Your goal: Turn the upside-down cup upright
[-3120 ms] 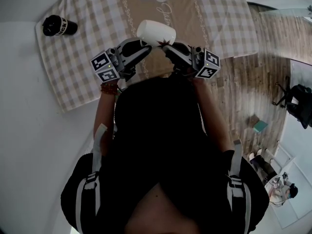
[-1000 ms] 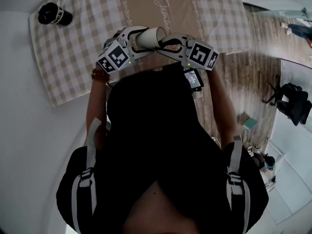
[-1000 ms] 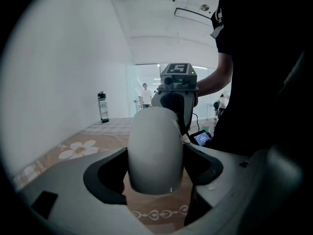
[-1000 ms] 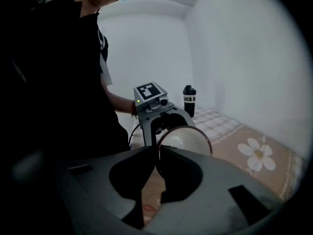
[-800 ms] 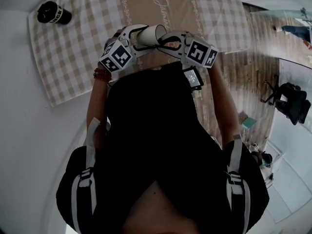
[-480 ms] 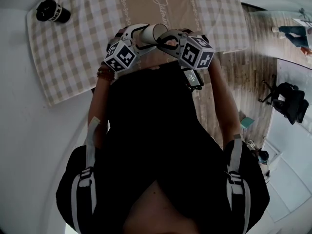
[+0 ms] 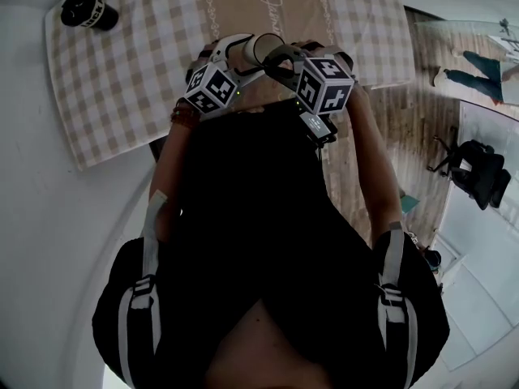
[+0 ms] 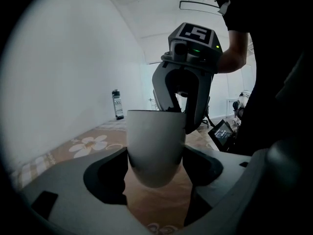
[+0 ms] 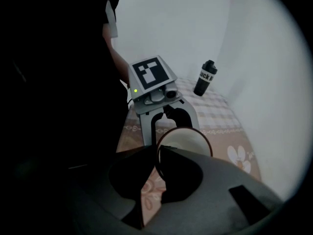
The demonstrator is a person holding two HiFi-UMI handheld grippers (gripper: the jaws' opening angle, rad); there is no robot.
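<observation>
A white cup [image 7: 261, 49] hangs above the checked cloth [image 7: 122, 79], mouth up and rounded base down. My left gripper [image 7: 242, 49] holds it from the left. In the left gripper view its jaws flank the cup's [image 8: 156, 146] body and press on both sides. My right gripper [image 7: 281, 55] comes from the right and is shut on the rim. The right gripper view has the cup's [image 9: 188, 141] thin wall pinched between the jaws at the near side of the rim. From the left gripper view, the right gripper [image 8: 178, 116] reaches down onto the rim.
A black bottle [image 7: 83, 12] stands at the cloth's far left corner. The cloth has a beige middle strip with a flower print [image 8: 90, 145]. Wooden floor [image 7: 405, 120] lies to the right, with a black chair [image 7: 474, 168] and a person [image 7: 466, 63] further off.
The cup has turned from lying on its side to mouth up. Both grippers have turned with it, the right one rolling the most, and the pair has sunk a little towards the cloth.
</observation>
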